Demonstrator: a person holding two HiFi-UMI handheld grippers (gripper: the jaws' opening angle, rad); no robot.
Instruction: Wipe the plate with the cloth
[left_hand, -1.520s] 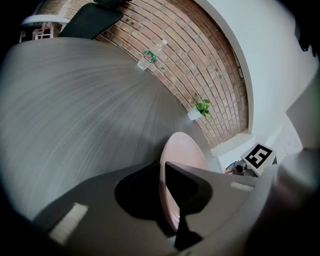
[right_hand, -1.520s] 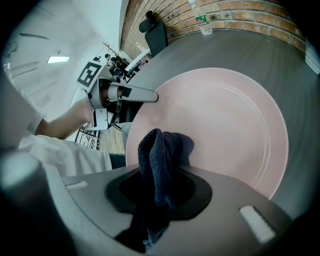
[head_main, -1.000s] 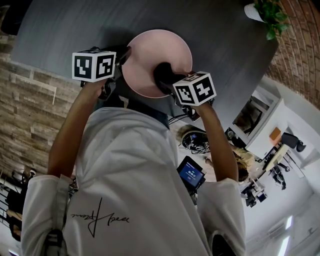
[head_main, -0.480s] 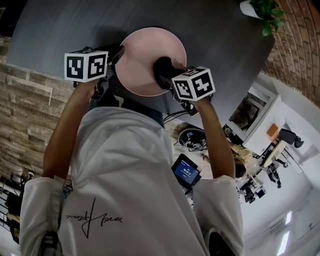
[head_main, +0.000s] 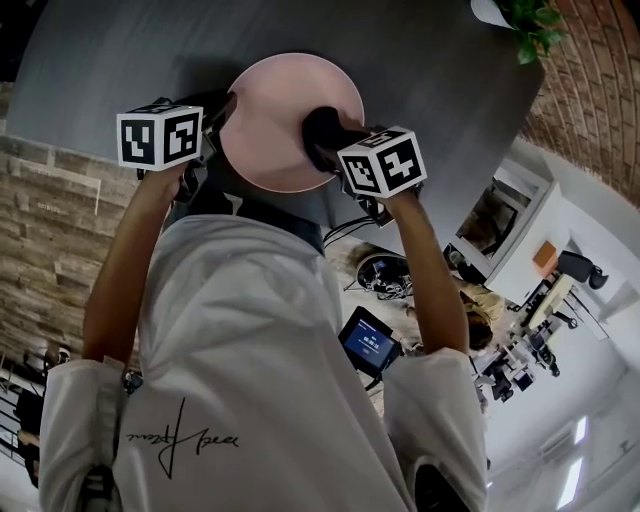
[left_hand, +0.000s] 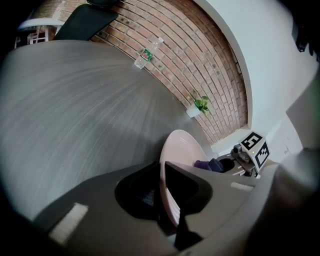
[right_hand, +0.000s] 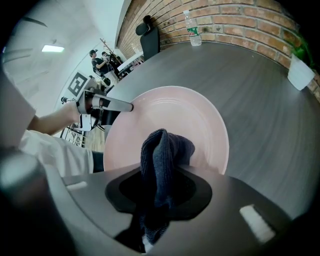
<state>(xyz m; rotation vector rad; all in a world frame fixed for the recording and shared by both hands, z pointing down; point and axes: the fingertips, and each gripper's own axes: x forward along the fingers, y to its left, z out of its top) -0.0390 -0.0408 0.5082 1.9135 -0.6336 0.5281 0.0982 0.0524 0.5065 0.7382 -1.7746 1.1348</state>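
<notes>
Left hand-held gripper (head_main: 222, 118) grips the plate (head_main: 280, 110); right hand-held gripper (right_hand: 156, 197) holds the cloth (right_hand: 162, 150) on it.

Water bottle (left_hand: 146, 53), potted plant (left_hand: 198, 106)

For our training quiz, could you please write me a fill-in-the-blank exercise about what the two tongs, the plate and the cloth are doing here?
1. The left tongs are shut on the rim of the ____ plate.
2. The cloth pinched in the right tongs rests on the ____.
3. Behind the bottle, the wall is built of ____.
Missing words: pink; plate; brick.
</notes>
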